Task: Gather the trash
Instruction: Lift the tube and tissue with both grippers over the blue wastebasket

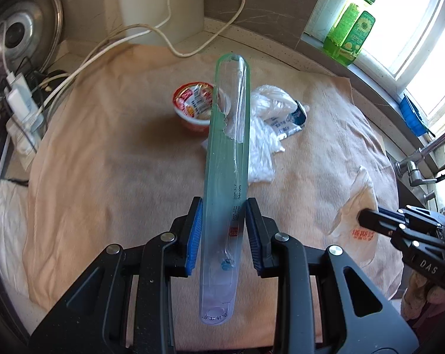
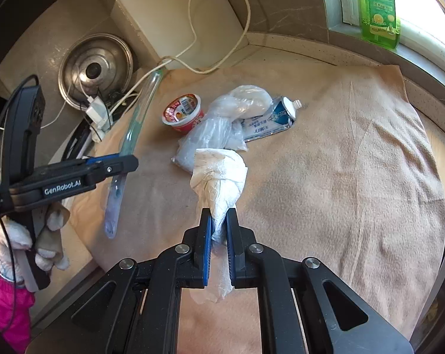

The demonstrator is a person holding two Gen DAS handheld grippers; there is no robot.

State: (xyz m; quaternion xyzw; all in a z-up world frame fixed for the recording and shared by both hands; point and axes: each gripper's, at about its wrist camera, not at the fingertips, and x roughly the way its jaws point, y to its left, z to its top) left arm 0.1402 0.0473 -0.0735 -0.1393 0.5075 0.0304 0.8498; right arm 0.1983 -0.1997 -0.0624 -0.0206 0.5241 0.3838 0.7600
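Observation:
My left gripper (image 1: 223,206) is shut on a long clear plastic package (image 1: 226,162) with a torn edge, held above the beige cloth (image 1: 119,162); it also shows in the right wrist view (image 2: 128,144). My right gripper (image 2: 219,218) is shut on a crumpled white paper wrapper (image 2: 219,177), also seen in the left wrist view (image 1: 358,206). On the cloth lie a red cup (image 2: 182,112), a clear plastic bag (image 2: 222,121) and a squeezed toothpaste tube (image 2: 275,118).
A steel pot lid (image 2: 95,67), a power strip with cables (image 2: 98,112) and a white cutting board (image 2: 178,20) stand at the back left. A green bottle (image 2: 379,6) stands on the windowsill. A faucet (image 1: 414,168) is at the right.

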